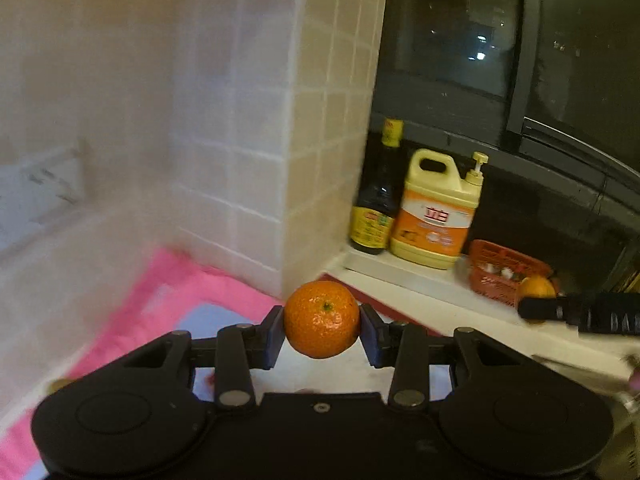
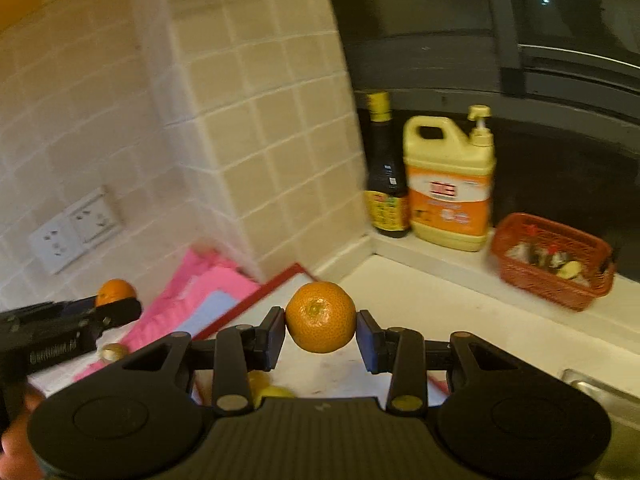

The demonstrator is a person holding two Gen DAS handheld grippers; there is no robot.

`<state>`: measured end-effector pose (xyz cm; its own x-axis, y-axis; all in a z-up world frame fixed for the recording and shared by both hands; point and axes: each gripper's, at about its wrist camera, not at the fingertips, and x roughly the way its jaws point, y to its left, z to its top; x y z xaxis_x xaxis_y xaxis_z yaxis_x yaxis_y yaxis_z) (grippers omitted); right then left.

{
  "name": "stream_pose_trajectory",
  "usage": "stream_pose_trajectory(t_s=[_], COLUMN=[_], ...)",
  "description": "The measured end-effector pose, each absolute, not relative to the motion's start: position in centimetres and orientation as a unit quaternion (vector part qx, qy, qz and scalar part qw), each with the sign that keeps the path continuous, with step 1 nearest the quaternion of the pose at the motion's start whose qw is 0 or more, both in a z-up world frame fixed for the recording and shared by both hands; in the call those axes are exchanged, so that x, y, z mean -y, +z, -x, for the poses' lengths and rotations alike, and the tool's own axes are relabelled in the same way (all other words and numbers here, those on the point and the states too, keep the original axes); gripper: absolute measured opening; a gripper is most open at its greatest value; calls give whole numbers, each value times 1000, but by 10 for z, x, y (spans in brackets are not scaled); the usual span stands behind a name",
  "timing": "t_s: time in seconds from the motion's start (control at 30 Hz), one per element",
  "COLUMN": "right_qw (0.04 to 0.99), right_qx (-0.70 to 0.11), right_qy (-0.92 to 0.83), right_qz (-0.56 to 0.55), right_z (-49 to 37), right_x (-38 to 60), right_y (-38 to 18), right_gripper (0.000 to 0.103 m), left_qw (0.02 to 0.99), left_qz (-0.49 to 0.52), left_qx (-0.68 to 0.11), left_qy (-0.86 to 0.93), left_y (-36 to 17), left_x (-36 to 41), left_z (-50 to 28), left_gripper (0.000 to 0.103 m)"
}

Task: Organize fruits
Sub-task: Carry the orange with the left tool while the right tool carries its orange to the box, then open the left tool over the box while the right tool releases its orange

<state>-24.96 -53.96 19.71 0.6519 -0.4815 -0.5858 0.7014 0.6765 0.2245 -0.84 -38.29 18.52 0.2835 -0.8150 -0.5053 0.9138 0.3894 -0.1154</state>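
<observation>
Oranges (image 1: 322, 319) beside illegibly labelled detergent jug (image 2: 450, 184)

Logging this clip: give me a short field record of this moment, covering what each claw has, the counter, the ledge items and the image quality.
left claw: shut on an orange, stem end facing the camera
right claw: shut on a second orange
counter: pale worktop with a pink mat at the tiled corner
ledge: dark sauce bottle, yellow pump jug, red basket
window: dark outside, lights visible
image: motion blur in both views
</observation>
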Motion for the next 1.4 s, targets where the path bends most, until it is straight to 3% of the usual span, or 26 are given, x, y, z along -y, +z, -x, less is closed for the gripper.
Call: stream_pose_trajectory(t_s=[0.3, 0.57, 1.1, 1.13, 1.23, 1.4], right_qw=[853, 811, 788, 788, 788, 800], right_qx=[-381, -477, -522, -522, -520, -493], right_qy=[-291, -271, -264, -265, -268, -278], right_qz=[-207, -204, -191, -192, -191, -198], right_z=[214, 180, 166, 166, 167, 180], right_x=[576, 590, 596, 596, 596, 593], right_y=[139, 80, 53, 53, 57, 80], right_gripper=[41, 41, 41, 41, 42, 51], left_qw=[750, 716, 697, 698, 703, 711], left_qz=[-145, -162, -169, -169, -162, -149], left_qx=[-339, -405, -441, -441, -438, -424], left_qy=[-549, -546, -539, -537, -537, -540], left_y=[119, 68, 39, 39, 44, 64], left_x=[484, 525, 543, 543, 539, 521], left_z=[-30, -41, -39, -38, -38, -37], left_gripper=[48, 48, 48, 50, 73, 76])
